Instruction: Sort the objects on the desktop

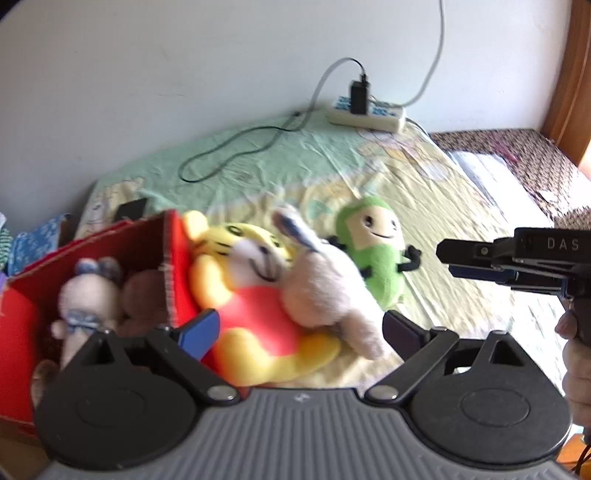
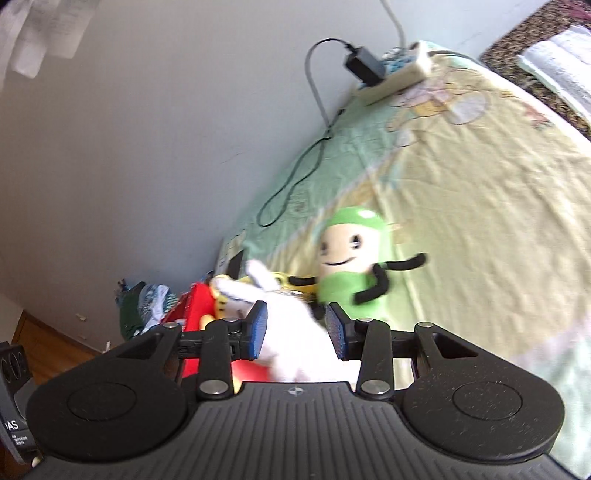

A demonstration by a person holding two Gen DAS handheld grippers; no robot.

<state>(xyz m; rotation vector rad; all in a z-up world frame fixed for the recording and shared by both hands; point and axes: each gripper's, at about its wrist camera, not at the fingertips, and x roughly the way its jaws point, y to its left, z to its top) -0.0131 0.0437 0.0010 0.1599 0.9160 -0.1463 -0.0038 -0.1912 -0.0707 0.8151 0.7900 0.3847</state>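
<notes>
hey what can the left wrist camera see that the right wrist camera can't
Only the left wrist view shows inside the red box, where a pale plush doll and a brown plush sit. It also shows the right gripper from the side, empty, and the hand holding it.

Only the right wrist view shows papers on the wall and the wooden floor.

Both show the green plush, the white plush lying across the yellow tiger plush, the power strip with its black charger, and the cartoon-print sheet.

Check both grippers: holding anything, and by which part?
Nothing held. Left gripper wide open; right gripper part-open, empty, apart from the white plush.
</notes>
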